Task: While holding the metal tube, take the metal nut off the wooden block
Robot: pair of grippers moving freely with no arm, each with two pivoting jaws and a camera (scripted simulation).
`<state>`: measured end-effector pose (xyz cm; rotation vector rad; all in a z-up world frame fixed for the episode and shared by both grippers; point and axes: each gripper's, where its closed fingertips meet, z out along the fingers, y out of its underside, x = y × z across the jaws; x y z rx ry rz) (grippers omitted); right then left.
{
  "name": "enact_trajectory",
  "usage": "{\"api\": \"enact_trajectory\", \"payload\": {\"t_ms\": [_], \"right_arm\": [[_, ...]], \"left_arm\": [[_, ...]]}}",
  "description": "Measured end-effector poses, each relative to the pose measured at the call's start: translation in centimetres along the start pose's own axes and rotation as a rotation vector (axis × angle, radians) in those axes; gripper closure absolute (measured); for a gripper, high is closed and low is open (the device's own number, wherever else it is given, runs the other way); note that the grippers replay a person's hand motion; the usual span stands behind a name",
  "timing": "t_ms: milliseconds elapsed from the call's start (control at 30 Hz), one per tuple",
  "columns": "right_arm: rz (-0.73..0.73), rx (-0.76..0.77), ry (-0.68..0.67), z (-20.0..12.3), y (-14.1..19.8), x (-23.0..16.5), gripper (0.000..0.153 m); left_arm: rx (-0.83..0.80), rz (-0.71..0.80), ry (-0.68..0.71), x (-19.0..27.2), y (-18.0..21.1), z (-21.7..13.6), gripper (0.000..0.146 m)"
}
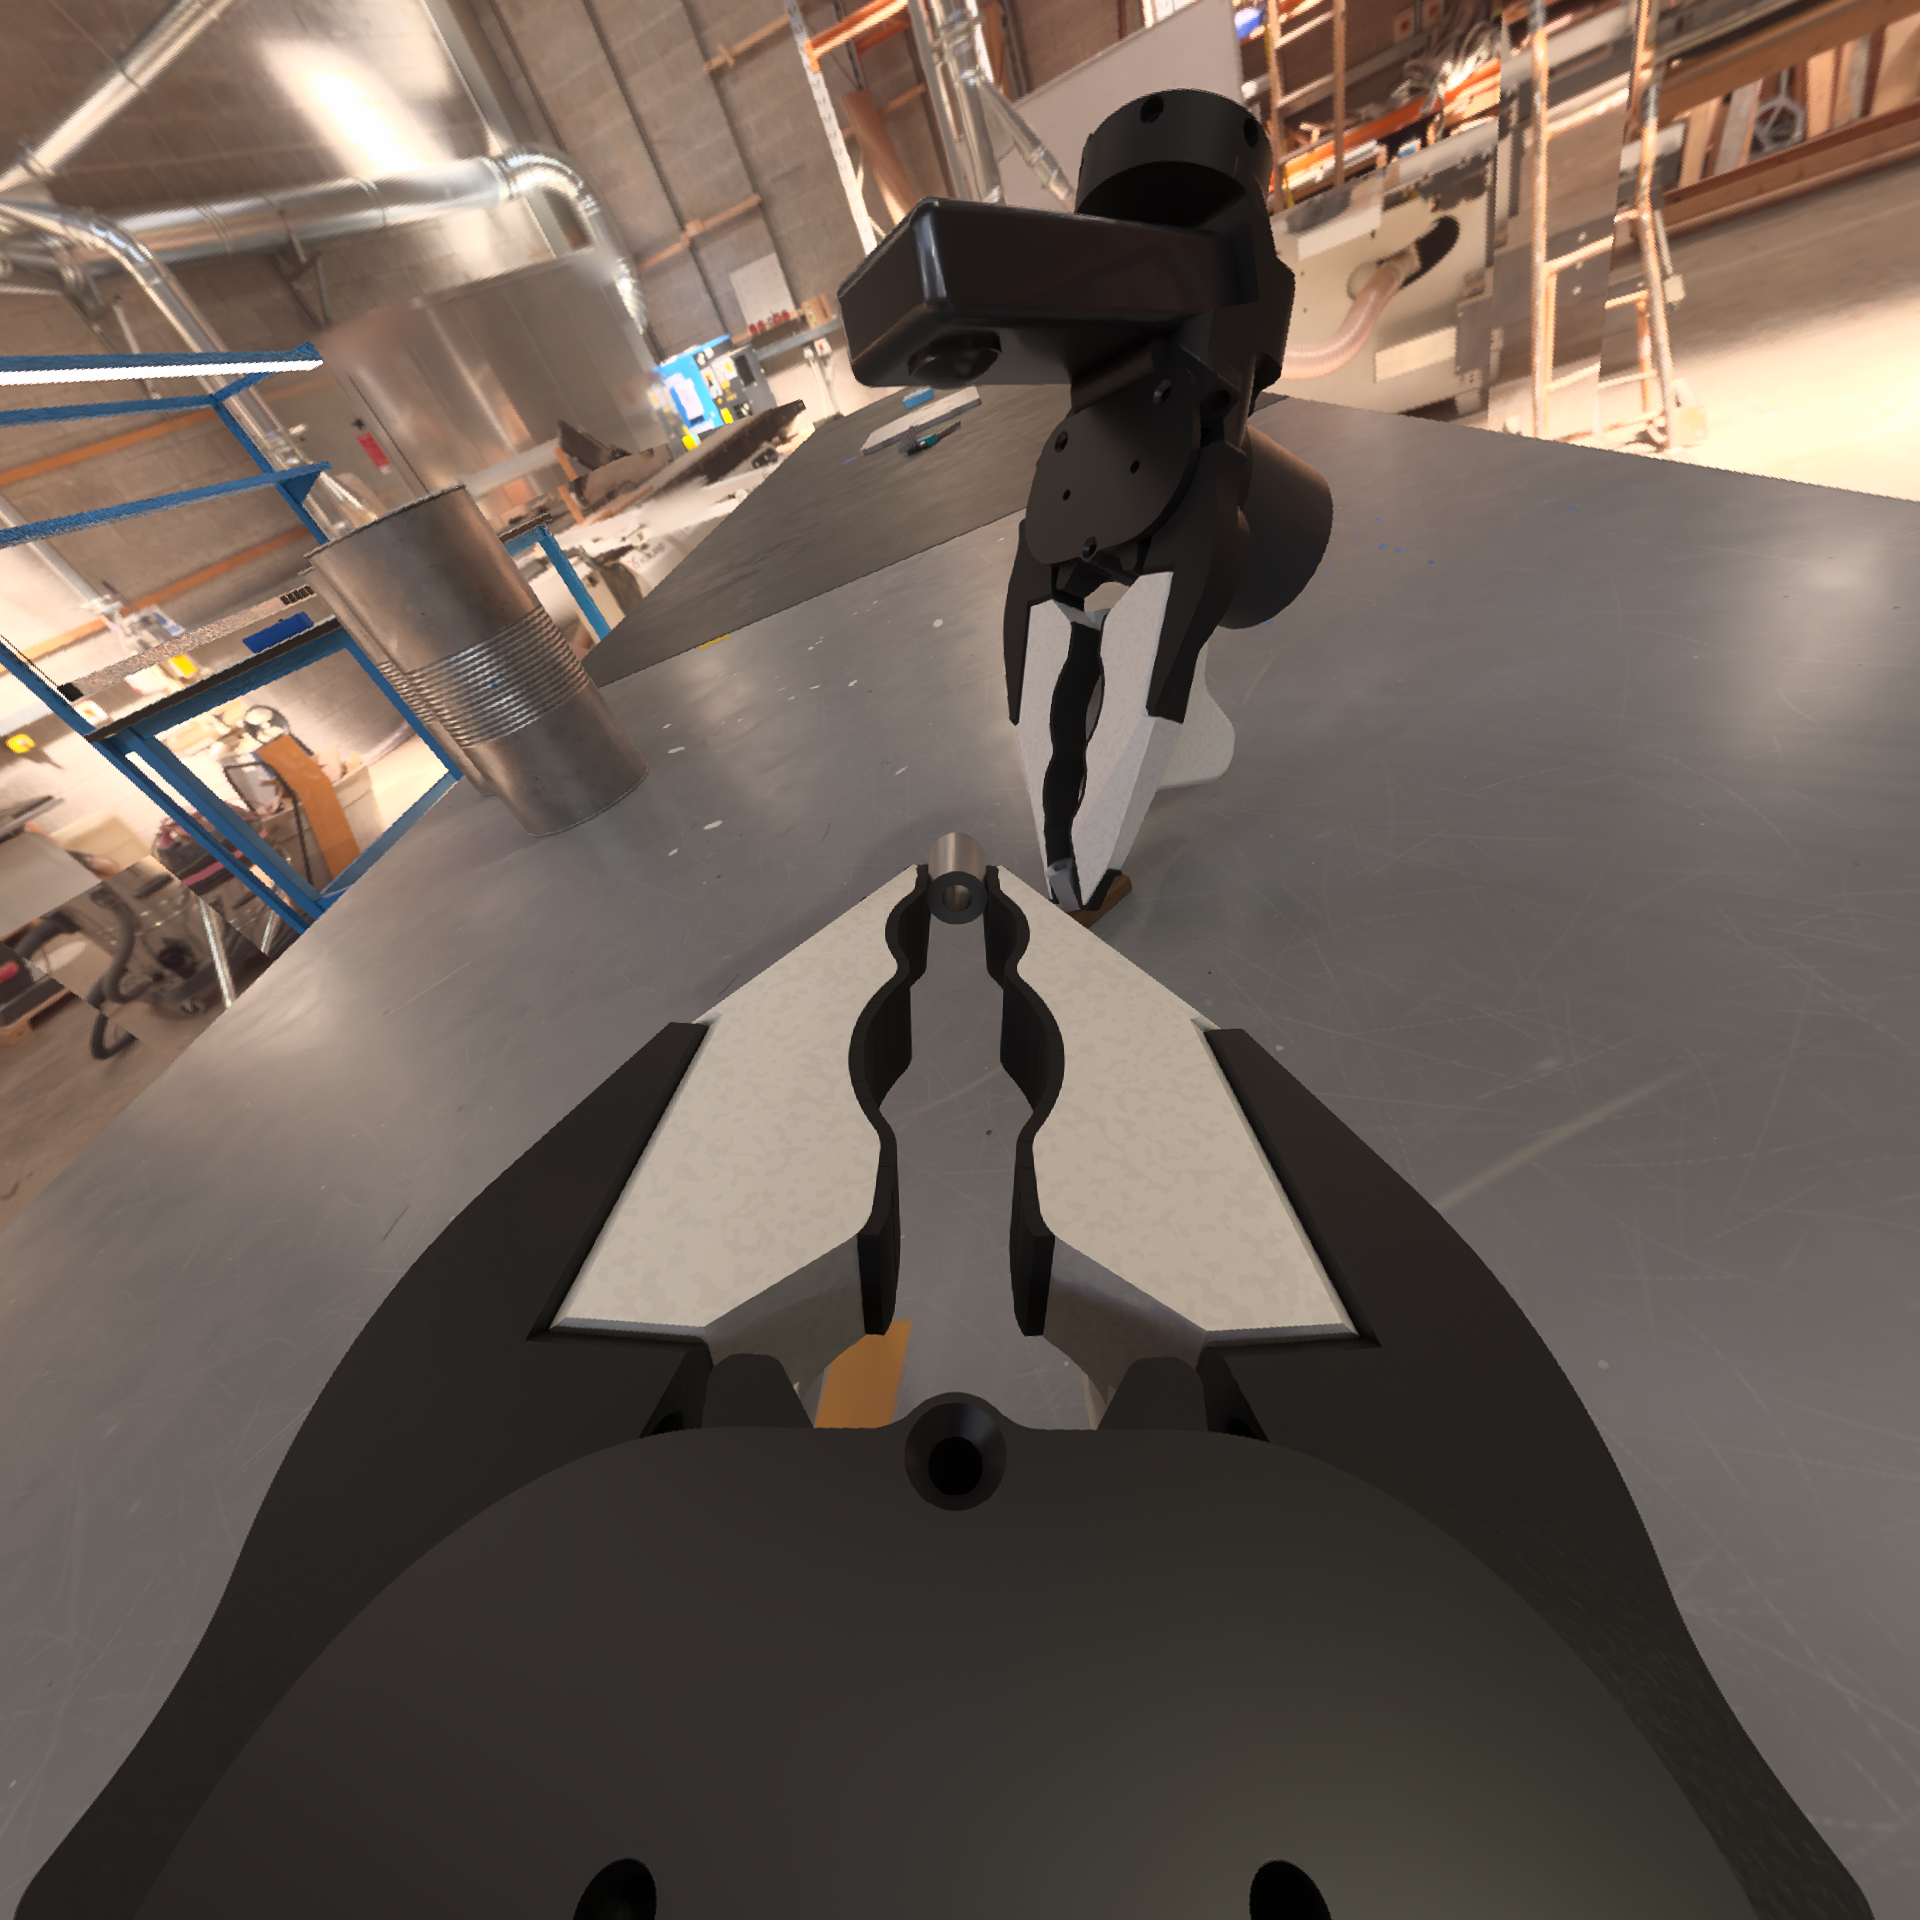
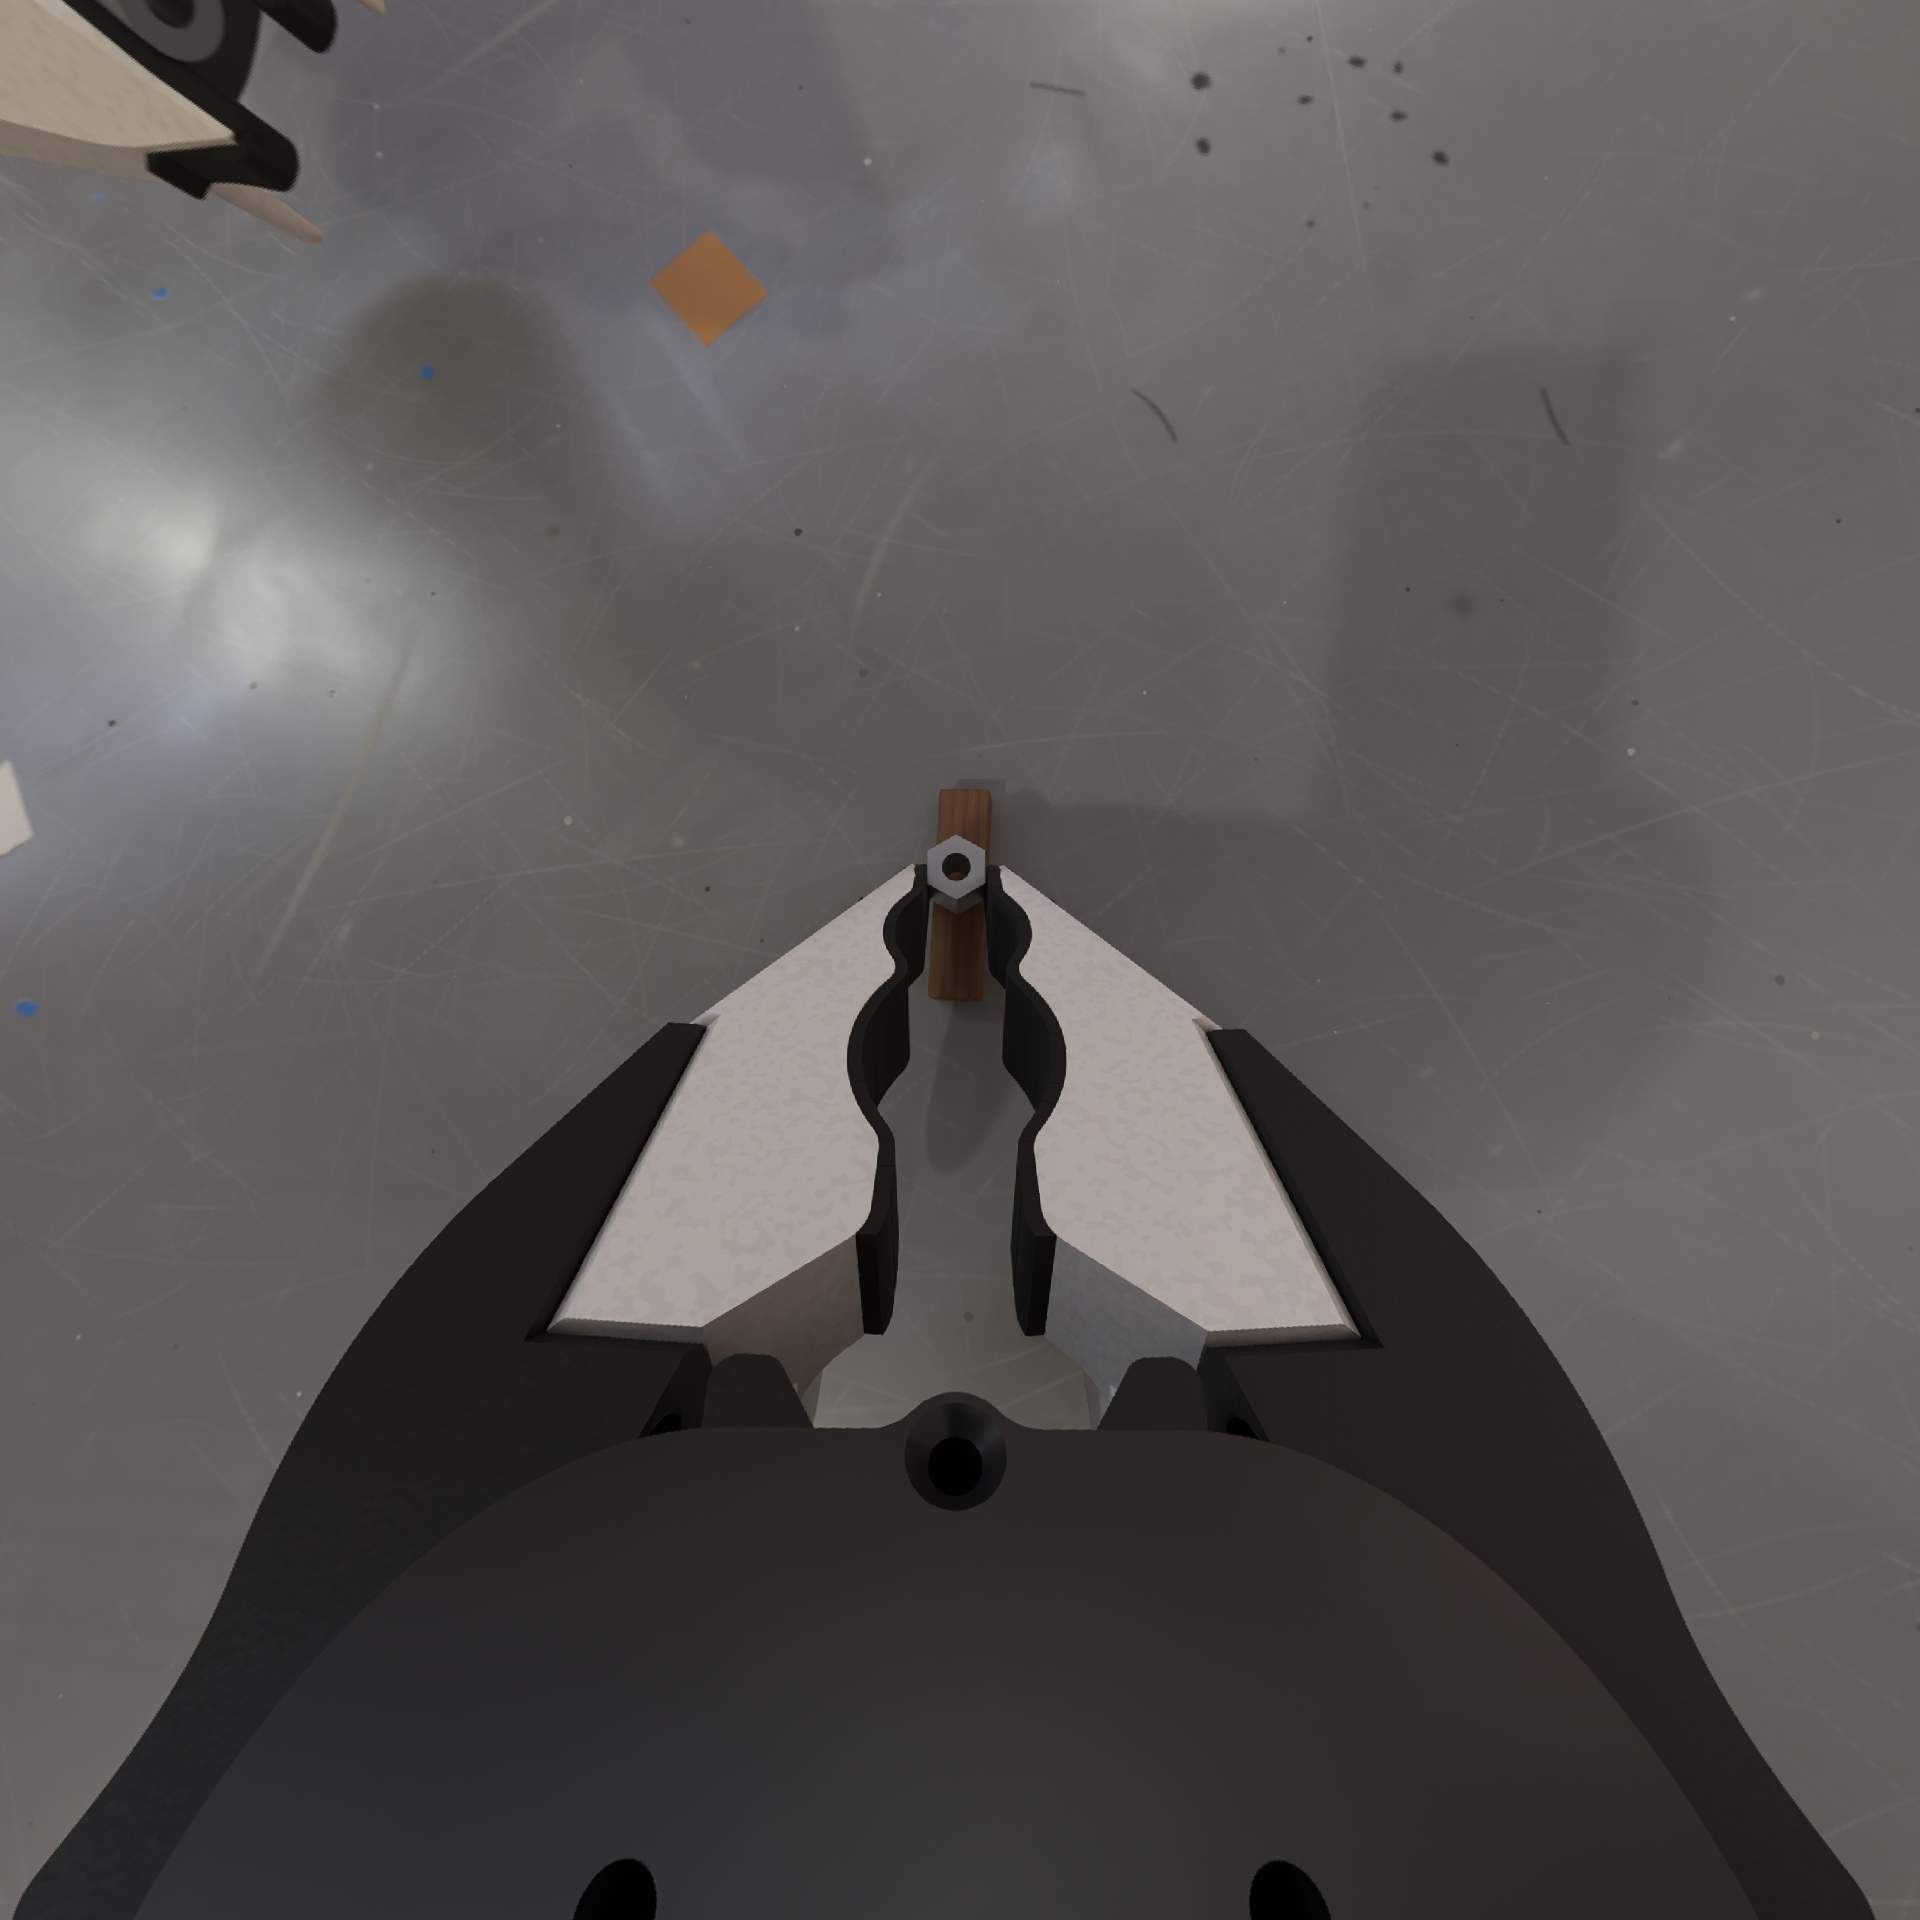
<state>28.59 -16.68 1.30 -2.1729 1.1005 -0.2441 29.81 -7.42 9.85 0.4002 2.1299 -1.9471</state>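
In the left wrist view, my left gripper (image 1: 956, 883) is shut on a short metal tube (image 1: 954, 857), held at the fingertips just above the grey table (image 1: 1455, 935). My right gripper (image 1: 1081, 891) points down close beyond it on the right. In the right wrist view, my right gripper (image 2: 956, 873) is shut on the silver hex metal nut (image 2: 954, 864), directly over the small wooden block (image 2: 956, 956) on the table. I cannot tell whether the nut still touches the block. The nut (image 1: 1062, 881) and block (image 1: 1107, 899) also show in the left wrist view. The left gripper (image 2: 197, 114) shows at the top left.
A tall metal can (image 1: 488, 665) stands at the table's left edge. An orange square patch (image 2: 709, 288) lies flat on the table beyond the block. A dark mat (image 1: 831, 499) covers the far part of the table. The table drops off at the left.
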Motion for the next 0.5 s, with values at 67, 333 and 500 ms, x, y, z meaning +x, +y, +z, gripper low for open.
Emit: {"api": "enact_trajectory", "payload": {"t_ms": [67, 333, 500], "right_arm": [[0.001, 0.014, -0.007, -0.3, 0.0, 0.0, 0.142], [-0.008, 0.024, 0.005, -1.6, 0.7, 0.0, 0.142], [0.000, 0.062, 0.019, -2.2, 0.6, 0.2, 0.143]], "left_arm": [[-0.001, -0.001, -0.001, 0.0, 0.0, 0.0, 0.137], [-0.003, 0.001, -0.003, -0.1, 0.1, 0.0, 0.137], [-0.009, 0.002, -0.012, -0.2, 0.2, 0.0, 0.137]]}}
